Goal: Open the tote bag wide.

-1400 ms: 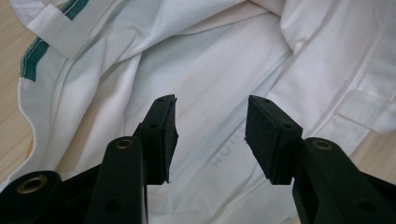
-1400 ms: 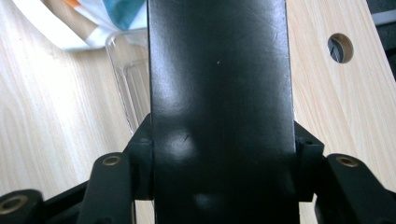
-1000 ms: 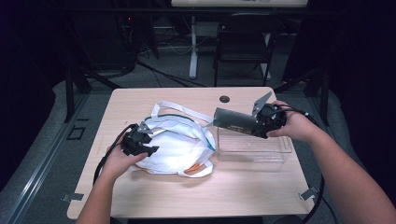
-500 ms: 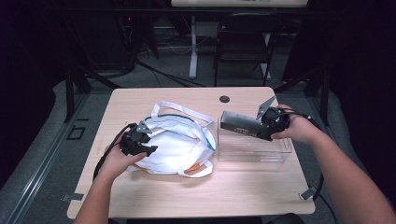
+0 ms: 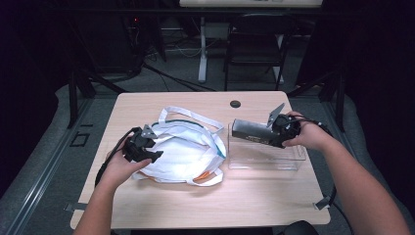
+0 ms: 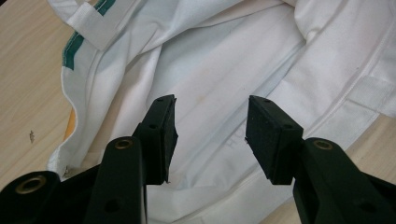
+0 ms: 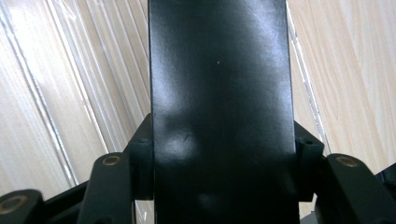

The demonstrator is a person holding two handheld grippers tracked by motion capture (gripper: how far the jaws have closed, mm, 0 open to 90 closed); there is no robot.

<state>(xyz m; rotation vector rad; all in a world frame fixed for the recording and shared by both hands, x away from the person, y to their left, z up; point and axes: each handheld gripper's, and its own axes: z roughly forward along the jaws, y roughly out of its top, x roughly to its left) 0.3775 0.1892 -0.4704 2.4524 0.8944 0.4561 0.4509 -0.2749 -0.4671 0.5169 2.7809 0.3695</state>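
A person works at a light wooden bench [image 5: 254, 200] with a handheld gripper in each hand. A white cloth bag [image 5: 183, 154] with long white straps and a strip of green trim lies crumpled on the bench, left of a clear plastic bin [image 5: 266, 156] that stands on the bench's right half. A sliver of something orange [image 5: 208, 174] shows under the bag's near edge, on the side nearest the bin.

The left gripper [image 5: 139, 147] rests at the bag's left edge, the side farthest from the bin. In the left gripper view its fingers [image 6: 163, 135] are spread apart above the white fabric [image 6: 219, 74], with nothing between them; whether the pads touch the cloth cannot be told. The green trim [image 6: 70, 46] runs along the bag's edge, with bare bench wood beyond it.

The right gripper [image 5: 281, 129] is held above the bin's far rim, pointing toward the bag. Its fingers are clamped on a long dark box [image 5: 252, 131], which lies level over the bin's open top. In the right gripper view the box [image 7: 219, 107] stands squarely between the two fingers, both pressed against its sides, with the bin's clear ribbed walls [image 7: 60, 93] and the bench wood visible behind it.

A small dark round hole [image 5: 235, 104] sits in the bench top beyond the bin. A dark chair [image 5: 254, 49] stands on the floor past the bench's far edge.
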